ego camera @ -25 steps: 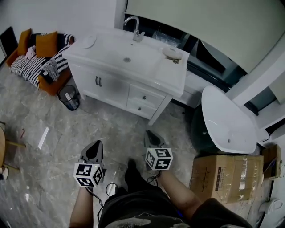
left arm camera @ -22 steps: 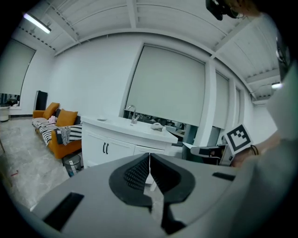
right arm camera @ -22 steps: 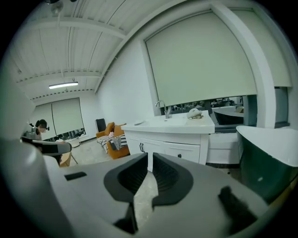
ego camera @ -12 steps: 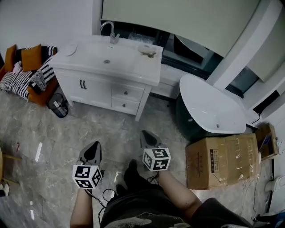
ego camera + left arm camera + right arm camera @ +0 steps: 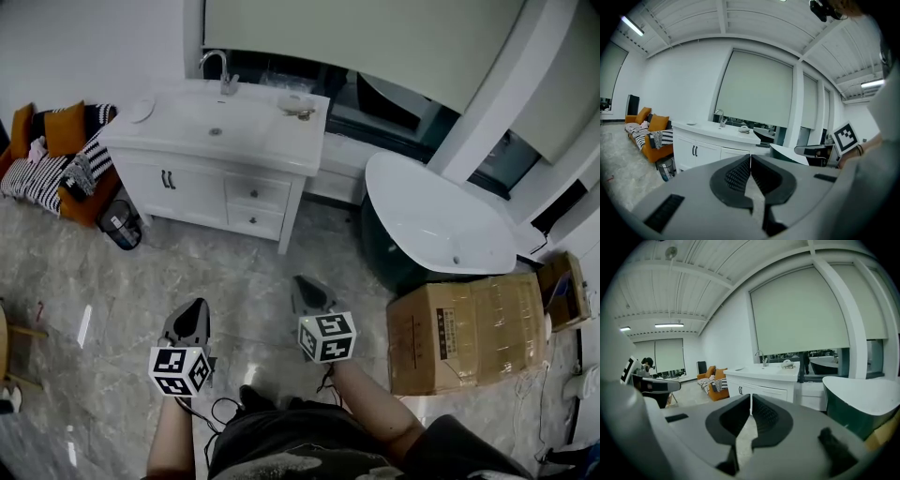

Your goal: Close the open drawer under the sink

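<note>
1st poster: Both small white drawers with round knobs (image 5: 255,193) under the white rectangular countertop sink (image 5: 211,117) are looking flush to me. Is anything sticking out of the white floor-standing vanity cabinet (image 5: 183,183)?

2nd poster: Not that I'm seeing. They're sitting level with the cabinet front, just right of the double doors. They're showing pretty small in the head view though, so I'm not swearing there's no hairline gap. What's actually changing is the distance. Compared with a second ago the vanity is shrinking and sliding off toward the upper left of the head view. More of the white oval bathtub with the dark green side (image 5: 431,220) and the brown cardboard box (image 5: 464,328) is coming into frame too. So the person is backing away across the grey marble-pattern floor (image 5: 141,281).

1st poster: And the grippers, are they carrying anything?

2nd poster: Nope. The grey left gripper (image 5: 750,158) is sitting clenched, ribbed pads touching, nothing between them. The grey right gripper (image 5: 751,399) is doing the same, pinched together on nothing. Both are hovering well apart from the cabinet and pointing roughly its way. I'm reading it as drawer closed and job done, with nothing left to push.
</note>
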### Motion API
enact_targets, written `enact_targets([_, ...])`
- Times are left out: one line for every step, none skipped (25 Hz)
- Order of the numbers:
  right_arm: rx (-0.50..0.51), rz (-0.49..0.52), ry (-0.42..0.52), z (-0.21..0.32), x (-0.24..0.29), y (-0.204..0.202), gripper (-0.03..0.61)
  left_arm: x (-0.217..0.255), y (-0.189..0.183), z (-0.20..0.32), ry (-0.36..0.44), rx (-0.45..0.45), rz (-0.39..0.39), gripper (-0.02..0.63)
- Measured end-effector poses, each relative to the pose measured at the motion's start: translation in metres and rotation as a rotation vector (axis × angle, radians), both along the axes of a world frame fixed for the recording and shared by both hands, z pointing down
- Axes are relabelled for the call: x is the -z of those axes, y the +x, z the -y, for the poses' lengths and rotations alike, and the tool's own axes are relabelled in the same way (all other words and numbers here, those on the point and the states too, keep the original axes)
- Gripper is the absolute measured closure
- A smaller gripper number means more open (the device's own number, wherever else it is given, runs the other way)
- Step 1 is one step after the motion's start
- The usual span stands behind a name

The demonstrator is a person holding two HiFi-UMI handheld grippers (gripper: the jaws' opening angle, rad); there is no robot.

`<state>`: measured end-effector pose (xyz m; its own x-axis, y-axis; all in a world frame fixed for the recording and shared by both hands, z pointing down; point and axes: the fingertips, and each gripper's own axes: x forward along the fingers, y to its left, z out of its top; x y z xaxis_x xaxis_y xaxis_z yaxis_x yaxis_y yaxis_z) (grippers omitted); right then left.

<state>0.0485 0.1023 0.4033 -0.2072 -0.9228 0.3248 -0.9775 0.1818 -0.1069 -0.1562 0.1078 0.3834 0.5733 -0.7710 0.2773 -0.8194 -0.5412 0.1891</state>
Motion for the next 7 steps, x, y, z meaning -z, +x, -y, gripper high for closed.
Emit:
enact_targets([0.001,0.002,0.001,-0.004,0.0,0.005,0.546,0.0,0.005,-0.004,-0.002,0.004,0.002,0.598])
enact_targets([0.005,0.004,0.002,-0.008,0.001,0.011,0.546,0.0,0.011,-0.009,-0.003,0.006,0.002,0.598])
enact_targets([0.011,0.006,0.003,-0.012,0.002,0.017,0.546,0.001,0.018,-0.014,-0.003,0.008,0.0,0.598])
enact_targets([0.018,0.006,0.004,-0.015,0.004,0.023,0.546,0.003,0.025,-0.018,-0.002,0.009,-0.002,0.598])
enact_targets([0.026,0.004,0.007,-0.018,0.005,0.03,0.547,0.005,0.033,-0.022,0.0,0.009,-0.004,0.598])
enact_targets([0.033,0.001,0.011,-0.021,0.007,0.037,0.548,0.006,0.04,-0.026,0.002,0.008,-0.005,0.598])
enact_targets([0.04,-0.002,0.015,-0.024,0.009,0.044,0.548,0.007,0.048,-0.03,0.003,0.007,-0.005,0.598])
